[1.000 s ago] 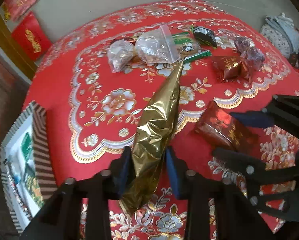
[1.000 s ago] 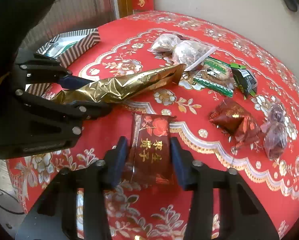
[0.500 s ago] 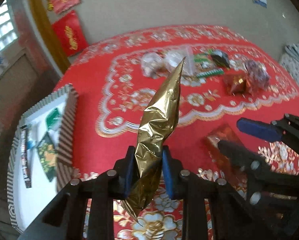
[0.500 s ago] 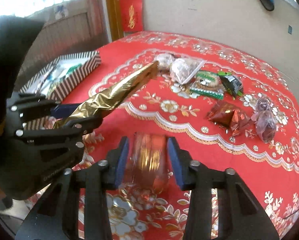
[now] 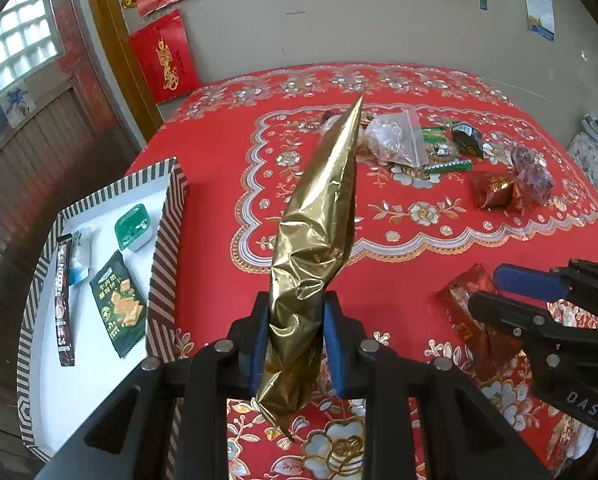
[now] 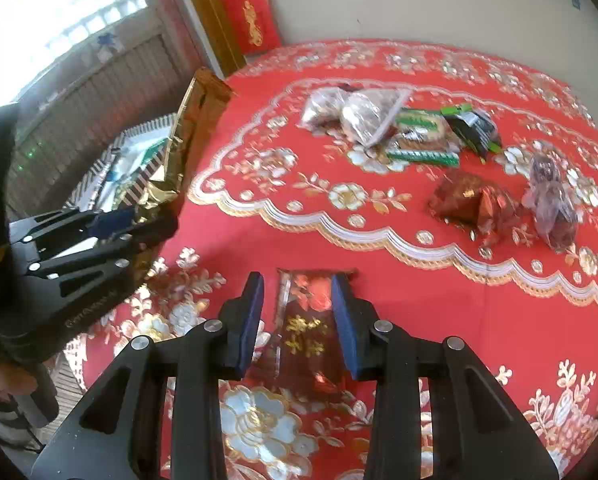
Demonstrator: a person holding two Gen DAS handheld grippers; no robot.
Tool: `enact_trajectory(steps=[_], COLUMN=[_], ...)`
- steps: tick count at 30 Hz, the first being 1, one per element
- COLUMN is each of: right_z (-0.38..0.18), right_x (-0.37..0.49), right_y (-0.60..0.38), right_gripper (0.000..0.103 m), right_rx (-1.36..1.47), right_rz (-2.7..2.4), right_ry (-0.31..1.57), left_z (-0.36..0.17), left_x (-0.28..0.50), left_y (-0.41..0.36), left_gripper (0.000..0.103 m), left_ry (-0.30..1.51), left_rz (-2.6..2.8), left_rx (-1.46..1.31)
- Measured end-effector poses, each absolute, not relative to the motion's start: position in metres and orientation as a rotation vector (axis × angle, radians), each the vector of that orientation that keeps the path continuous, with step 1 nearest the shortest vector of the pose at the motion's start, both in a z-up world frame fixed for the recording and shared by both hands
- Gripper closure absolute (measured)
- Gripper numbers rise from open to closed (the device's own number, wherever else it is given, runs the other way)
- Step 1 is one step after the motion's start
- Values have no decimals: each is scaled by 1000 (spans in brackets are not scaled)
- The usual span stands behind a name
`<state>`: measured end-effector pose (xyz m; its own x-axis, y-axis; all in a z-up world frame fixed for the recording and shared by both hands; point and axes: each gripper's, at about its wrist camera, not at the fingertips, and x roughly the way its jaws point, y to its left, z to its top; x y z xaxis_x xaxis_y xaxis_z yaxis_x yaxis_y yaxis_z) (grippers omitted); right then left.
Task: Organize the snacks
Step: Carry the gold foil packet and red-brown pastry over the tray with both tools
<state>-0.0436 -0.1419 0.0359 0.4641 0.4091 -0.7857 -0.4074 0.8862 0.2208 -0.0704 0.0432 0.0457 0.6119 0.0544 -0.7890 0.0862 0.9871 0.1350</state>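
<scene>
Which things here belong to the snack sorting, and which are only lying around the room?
Part of the job:
- gold foil bag, clamped in the left hand-held gripper
- red packet, between the right hand-held gripper pads
- striped box
- loose snacks on the table

Just lying about:
- red wall hanging
- calendar

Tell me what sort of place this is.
Probably a room in a home: a round table under a red floral tablecloth, red paper decorations with gold characters on the wall, a glass-block window, and loose snacks beside a striped cardboard box.
</scene>
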Motion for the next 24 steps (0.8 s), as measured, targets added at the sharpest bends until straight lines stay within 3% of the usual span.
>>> enact_trajectory(steps=[3,5,6,11,12,14,18,19,20,21,24], right_z=[29,24,21,18,18,17,18,18,19,19,19], right_x=[-44,-44,-45,-49,-48,-49,-51,-52,-52,-52,-55], right_y=[-136,-134,-133,-124,-123,-120,-126,-128,-130,-130,-132], right_gripper=[64,42,42,43,44,55,64,65,65,65,67], right_rx=[-45,-54,-67,-141,-157,-208,-217,-211,-210,-217,-222], right_rz=[474,483,484,462,455,430,427,435,438,436,433], right_ry=[983,1004,1018,986,978,956,934,934,933,932,927], left_z=[40,35,32,27,27,25,19,18,18,20,20], left_x=[-69,-67,-66,-58,-55,-47,-33,-30,-29,-30,-35], left_y=[44,47,48,58,60,61,62,61,59,57,52], left_gripper=[75,75,75,72,69,48,46,48,65,73,83], left_ry=[934,955,970,1006,1014,1035,1069,1071,1065,1053,1049], left_rz=[-28,-33,-38,-52,-54,-48,-47,-49,-42,-48,-64], left_rx=[159,147,142,81,68,66,29,27,33,40,79])
